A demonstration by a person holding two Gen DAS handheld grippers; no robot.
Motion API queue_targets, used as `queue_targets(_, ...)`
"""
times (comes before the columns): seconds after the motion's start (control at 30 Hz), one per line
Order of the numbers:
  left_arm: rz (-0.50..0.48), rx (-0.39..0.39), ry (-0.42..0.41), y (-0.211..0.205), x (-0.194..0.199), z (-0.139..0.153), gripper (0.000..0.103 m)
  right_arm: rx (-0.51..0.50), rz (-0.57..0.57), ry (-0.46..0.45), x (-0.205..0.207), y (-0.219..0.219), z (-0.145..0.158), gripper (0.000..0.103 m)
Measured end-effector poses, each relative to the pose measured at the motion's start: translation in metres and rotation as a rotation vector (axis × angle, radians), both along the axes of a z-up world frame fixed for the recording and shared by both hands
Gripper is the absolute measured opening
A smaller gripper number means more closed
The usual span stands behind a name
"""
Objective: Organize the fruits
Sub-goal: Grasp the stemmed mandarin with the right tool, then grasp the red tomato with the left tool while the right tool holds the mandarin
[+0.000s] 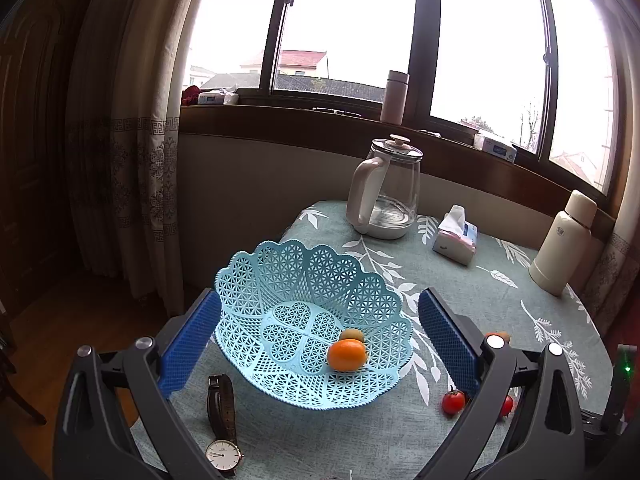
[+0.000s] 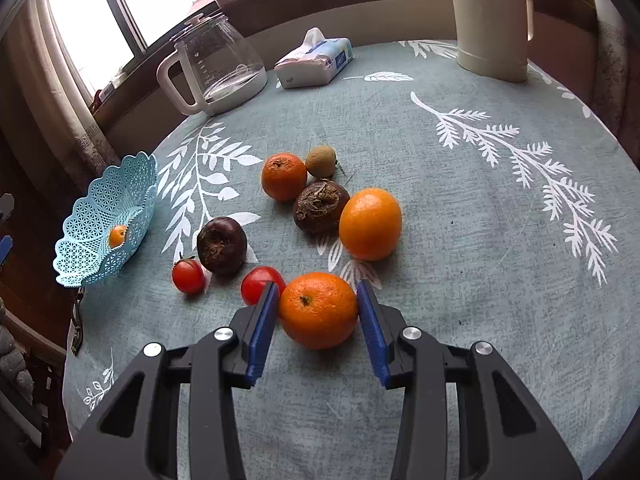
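Observation:
A light-blue lattice basket [image 1: 296, 280] sits between the wide-apart fingers of my open left gripper [image 1: 320, 296]. It holds a small orange fruit [image 1: 347, 355] and a small brownish fruit [image 1: 352, 335]. In the right wrist view, my right gripper [image 2: 317, 287] is shut on an orange [image 2: 318, 310] that rests on the tablecloth, with the pads against both its sides. Beyond it lie a larger orange [image 2: 370, 224], a mandarin [image 2: 284, 176], a small green-brown fruit [image 2: 321, 161], two dark brown bulbs [image 2: 321, 206] [image 2: 222, 246] and two tomatoes [image 2: 188, 276] [image 2: 258, 284]. The basket [image 2: 100, 232] stands at the far left.
A glass kettle [image 1: 386, 196], a tissue pack [image 1: 456, 240] and a cream thermos [image 1: 564, 240] stand at the back of the table under the window. A wristwatch [image 1: 222, 424] lies near the front-left table edge. Two tomatoes [image 1: 453, 402] [image 1: 506, 406] lie right of the basket.

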State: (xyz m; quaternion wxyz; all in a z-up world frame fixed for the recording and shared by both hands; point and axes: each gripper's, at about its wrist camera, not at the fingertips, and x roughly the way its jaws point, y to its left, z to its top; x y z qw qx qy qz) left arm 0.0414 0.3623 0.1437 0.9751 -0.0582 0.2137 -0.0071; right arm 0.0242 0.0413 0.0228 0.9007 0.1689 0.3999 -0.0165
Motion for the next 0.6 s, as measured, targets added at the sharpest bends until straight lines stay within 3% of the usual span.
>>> queue_targets(0.27, -0.038, 0.03, 0.001, -0.016, -0.002, -0.005, 0.1, -0.048, -0.03, -0.039, -0.012, -0.008, 0.01, 0.041)
queue_targets(0.6, -0.151, 0.123, 0.044, -0.066, -0.001, -0.028, 0.1, -0.015, -0.058, -0.046, -0.019, -0.026, 0.006, 0.041)
